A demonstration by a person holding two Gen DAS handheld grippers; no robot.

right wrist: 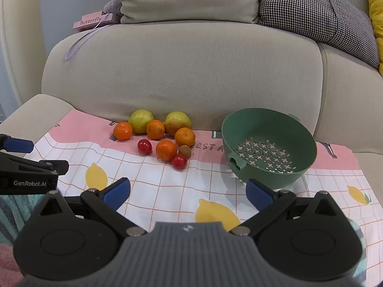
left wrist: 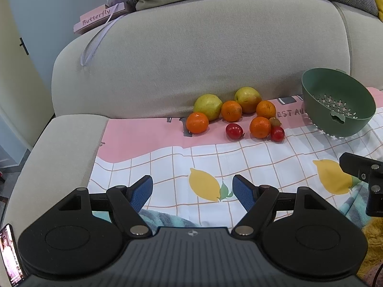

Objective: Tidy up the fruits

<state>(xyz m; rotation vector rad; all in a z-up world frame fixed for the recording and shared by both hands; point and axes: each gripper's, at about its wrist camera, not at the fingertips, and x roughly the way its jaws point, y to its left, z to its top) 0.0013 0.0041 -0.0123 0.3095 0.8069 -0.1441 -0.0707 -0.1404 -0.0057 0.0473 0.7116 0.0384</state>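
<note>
A pile of fruit lies on a patterned cloth against the sofa back: two yellow-green pears (left wrist: pixel 207 106) (right wrist: pixel 140 121), several oranges (left wrist: pixel 197 122) (right wrist: pixel 166 150), two red tomatoes (left wrist: pixel 234 130) (right wrist: pixel 179 161) and a small brown kiwi (right wrist: pixel 185 150). An empty green colander (left wrist: pixel 338 105) (right wrist: pixel 268 148) stands right of the pile, tilted toward me. My left gripper (left wrist: pixel 192 189) is open and empty, well short of the fruit. My right gripper (right wrist: pixel 188 191) is open and empty, in front of the colander and fruit.
The cloth (left wrist: pixel 167 157) (right wrist: pixel 167 191) covers a beige sofa seat. A pink "Butterfly" box (left wrist: pixel 98 19) sits on the backrest at left. Cushions (right wrist: pixel 311 12) lean at the back. A phone (left wrist: pixel 9 256) shows at lower left.
</note>
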